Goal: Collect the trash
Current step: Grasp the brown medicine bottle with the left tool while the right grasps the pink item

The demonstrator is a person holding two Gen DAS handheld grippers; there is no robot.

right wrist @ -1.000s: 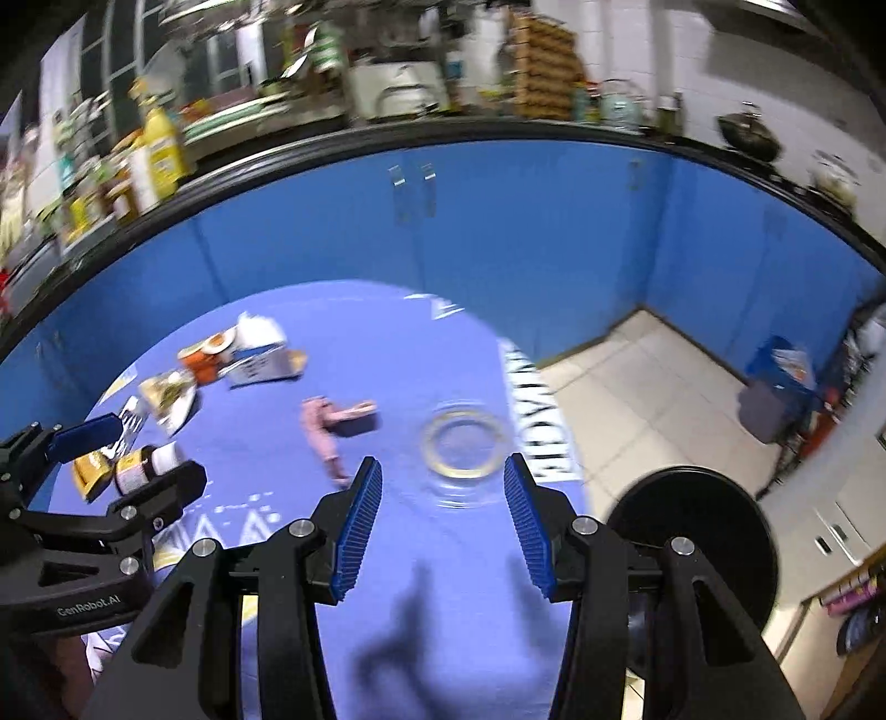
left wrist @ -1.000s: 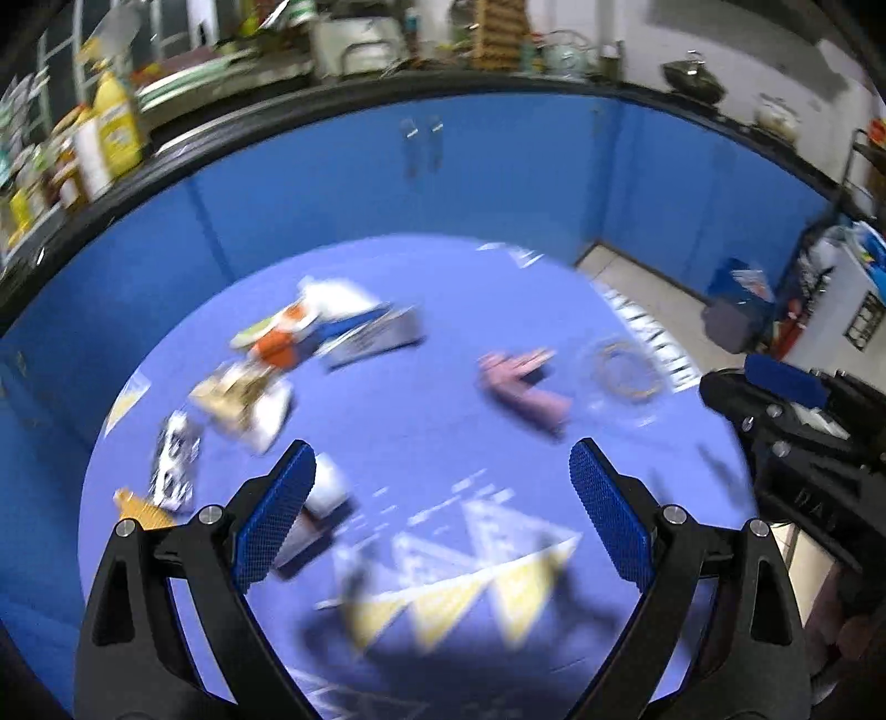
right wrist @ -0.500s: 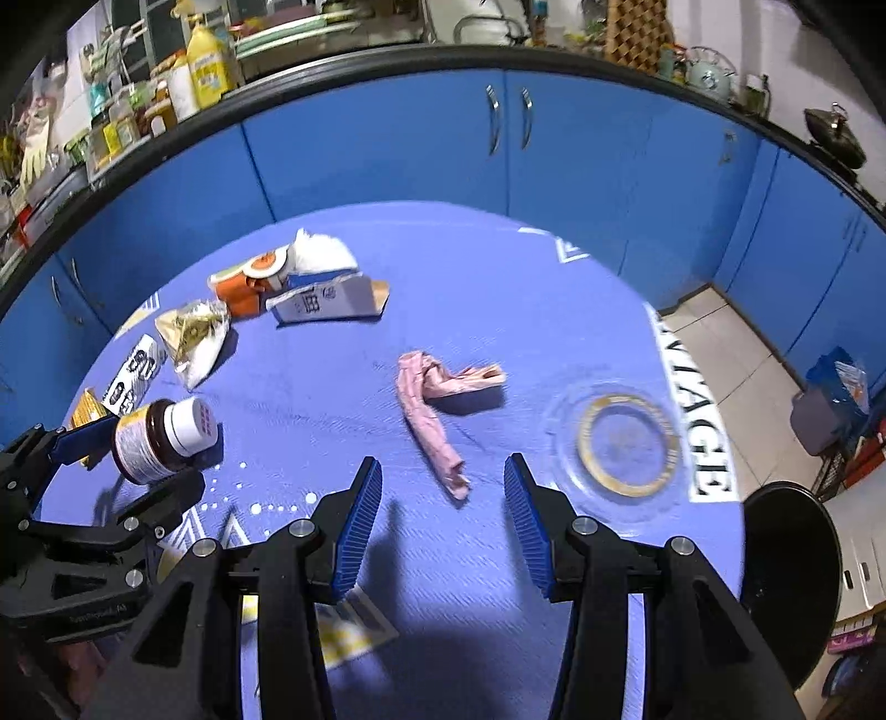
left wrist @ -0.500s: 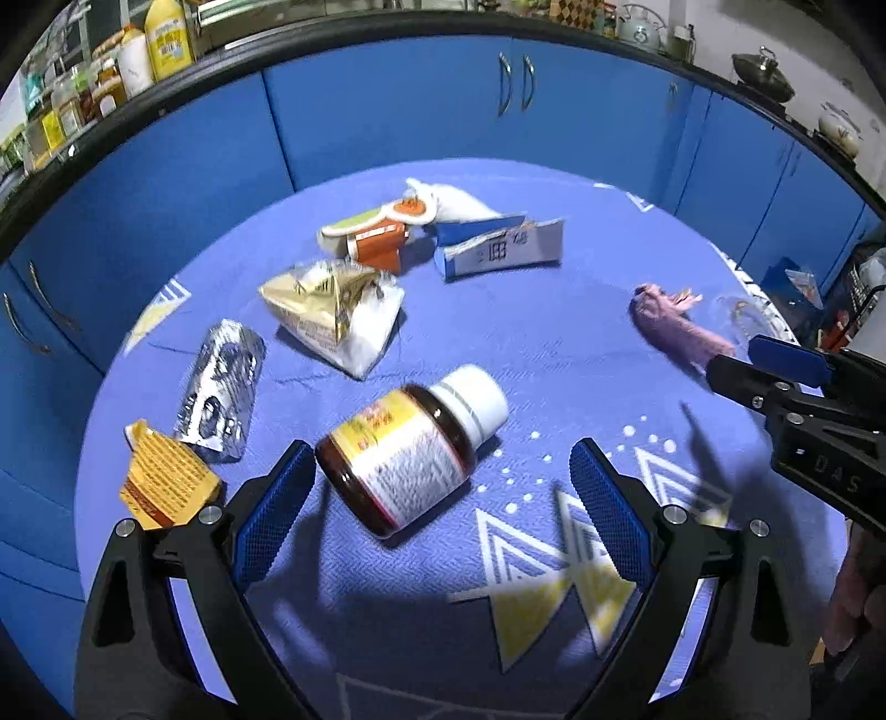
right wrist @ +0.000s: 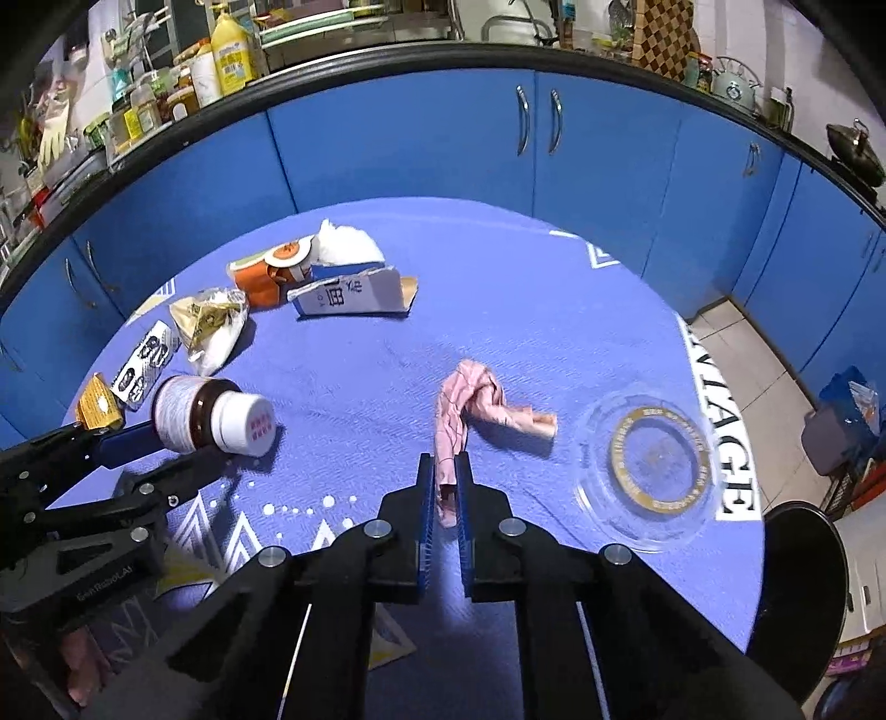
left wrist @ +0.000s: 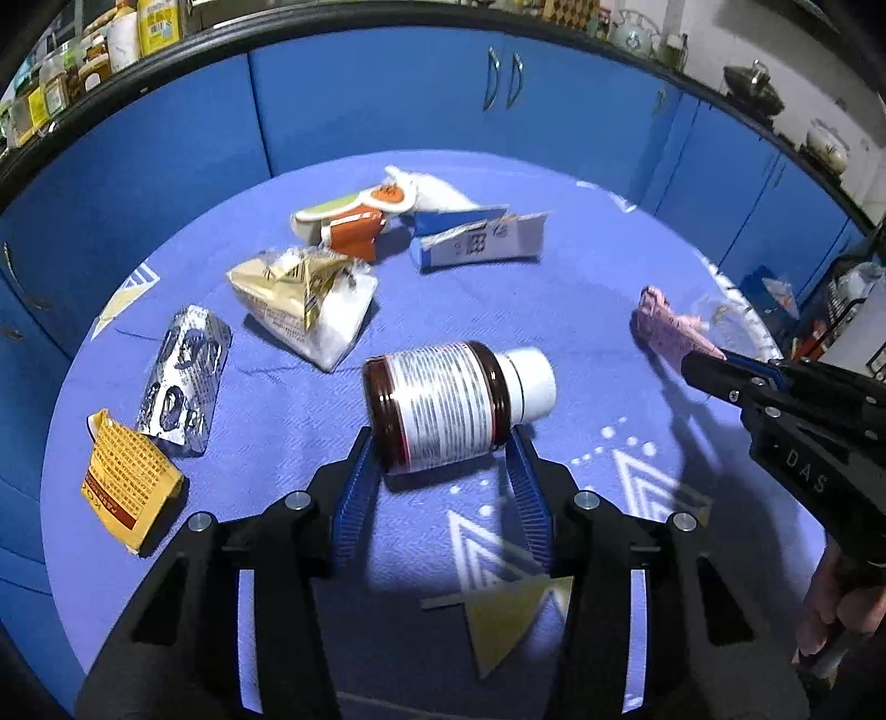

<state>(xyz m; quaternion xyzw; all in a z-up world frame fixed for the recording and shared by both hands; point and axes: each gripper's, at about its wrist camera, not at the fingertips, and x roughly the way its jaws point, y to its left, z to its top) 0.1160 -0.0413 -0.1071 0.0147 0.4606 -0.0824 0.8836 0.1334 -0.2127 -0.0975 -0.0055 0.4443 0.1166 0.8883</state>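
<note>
- Blue cabinets (right wrist: pixel 421 144) with metal handles curve behind the round table (right wrist: pixel 554 310) (blue patterned cloth).
- Black countertop (right wrist: pixel 387 52) crowded with bottles.
- Pale tiled floor (right wrist: pixel 736 343) at right.

Table (right wrist: pixel 554 332): round, covered by a blue cloth printed with white and yellow triangles.
Glass dish (right wrist: pixel 653 471): clear with a gold ring, near the right edge (empty).
Cabinets (right wrist: pixel 443 144): blue doors, metal handles.
Stool (right wrist: pixel 803 581): black, beside the table.

Kitchen: blue cabinets (right wrist: pixel 415 144), countertop bottles (right wrist: pixel 230 52)
</note>
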